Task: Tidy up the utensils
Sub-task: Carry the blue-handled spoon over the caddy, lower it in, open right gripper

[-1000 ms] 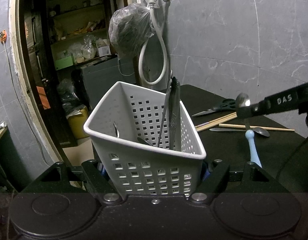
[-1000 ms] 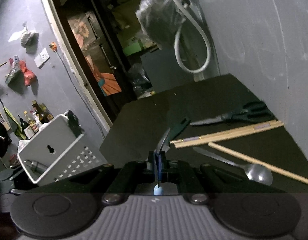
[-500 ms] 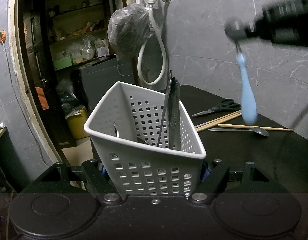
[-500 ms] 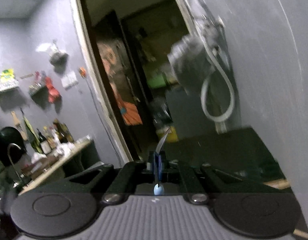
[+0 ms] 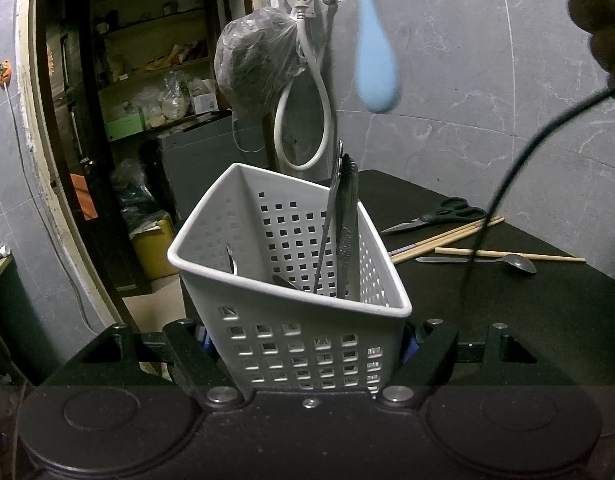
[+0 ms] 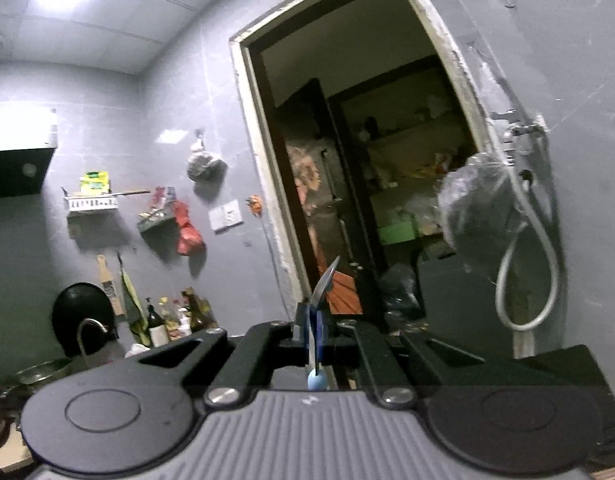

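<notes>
My left gripper (image 5: pixel 307 340) is shut on a white perforated utensil basket (image 5: pixel 295 280), which holds a black-handled utensil (image 5: pixel 345 224) and other metal ones. My right gripper (image 6: pixel 313 334) is shut on a blue-handled spoon (image 6: pixel 317 380), its metal bowl (image 6: pixel 325 284) pointing up. In the left wrist view the spoon's blue handle (image 5: pixel 375 48) hangs high above the basket, a little right of it. On the black table (image 5: pixel 507 300) lie scissors (image 5: pixel 439 216), wooden chopsticks (image 5: pixel 447 236) and a metal spoon (image 5: pixel 483 261).
A grey tiled wall with a tap and white hose (image 5: pixel 307 80) and a hanging plastic bag (image 5: pixel 259 64) stands behind the table. An open doorway (image 5: pixel 127 120) to a storeroom is at the left. A black cable (image 5: pixel 507 168) crosses the right side.
My right gripper has lifted the blue-handled spoon from table height to high above the basket and tilted upward. The left gripper and basket have not moved.
</notes>
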A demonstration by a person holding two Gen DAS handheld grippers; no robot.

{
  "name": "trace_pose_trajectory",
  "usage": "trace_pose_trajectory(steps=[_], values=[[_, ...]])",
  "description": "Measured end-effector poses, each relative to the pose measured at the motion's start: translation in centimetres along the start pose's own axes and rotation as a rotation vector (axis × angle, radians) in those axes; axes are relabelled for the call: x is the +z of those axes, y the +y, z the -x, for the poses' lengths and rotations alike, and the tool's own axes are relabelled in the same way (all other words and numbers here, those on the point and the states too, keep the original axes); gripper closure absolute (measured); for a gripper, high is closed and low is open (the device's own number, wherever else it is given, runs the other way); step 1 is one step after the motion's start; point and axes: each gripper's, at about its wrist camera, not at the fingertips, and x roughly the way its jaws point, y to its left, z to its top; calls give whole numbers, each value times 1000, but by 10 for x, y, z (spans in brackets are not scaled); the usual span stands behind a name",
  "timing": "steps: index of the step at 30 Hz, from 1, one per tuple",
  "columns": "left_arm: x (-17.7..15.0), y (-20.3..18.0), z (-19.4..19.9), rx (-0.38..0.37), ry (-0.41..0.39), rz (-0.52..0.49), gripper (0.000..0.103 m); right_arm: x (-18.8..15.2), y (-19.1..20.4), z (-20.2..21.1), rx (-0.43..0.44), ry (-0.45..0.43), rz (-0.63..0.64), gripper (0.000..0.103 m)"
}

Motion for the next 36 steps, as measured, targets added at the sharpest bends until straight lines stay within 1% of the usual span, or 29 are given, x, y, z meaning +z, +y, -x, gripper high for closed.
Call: trace_pose_trajectory(steps=[2,9,14,22,29,36], values=[[0,0,0,0,0,0,24,-4,3,-6,23,-7,-2,99],[0,0,0,0,0,0,24,-28,6,-29,52,37,4,99],[0,0,0,0,0,1,24,-54,8,-41,47,99,25,99],[0,0,0,-1,-1,1,24,-84,20,-42,39,172,115,99],[0,0,0,0,-1,1,24,-99,23,-41,23,217,120,99],[0,0,0,-1,0,1,24,-103,23,-42,16,247,124,98]])
